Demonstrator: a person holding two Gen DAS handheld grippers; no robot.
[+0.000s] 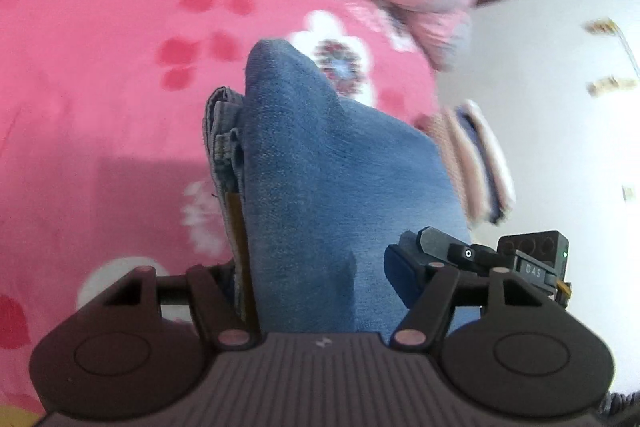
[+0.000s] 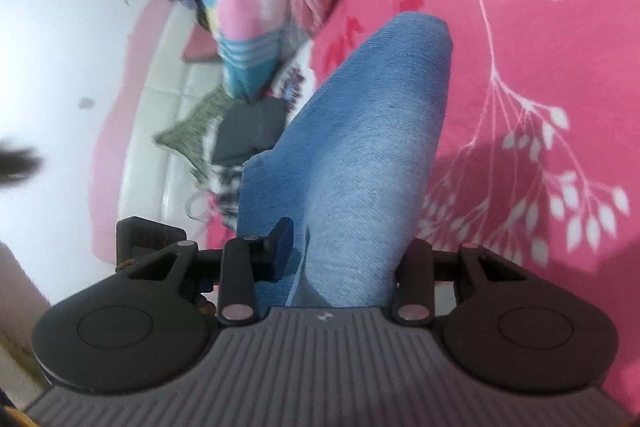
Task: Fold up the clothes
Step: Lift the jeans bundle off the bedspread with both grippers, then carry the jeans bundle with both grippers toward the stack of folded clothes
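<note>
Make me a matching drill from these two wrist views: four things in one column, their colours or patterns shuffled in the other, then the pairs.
Things:
1. denim garment lying between the gripper fingers
2. floral bedsheet under it
3. striped fabric bundle at the bed's far edge
4. patterned cushion on the white bench

Colours or patterns:
A. olive-grey
B. pink and turquoise with white stripes
C. faded blue
D. bright pink with white flowers

Pairs: 1-C, 2-D, 3-B, 4-A
</note>
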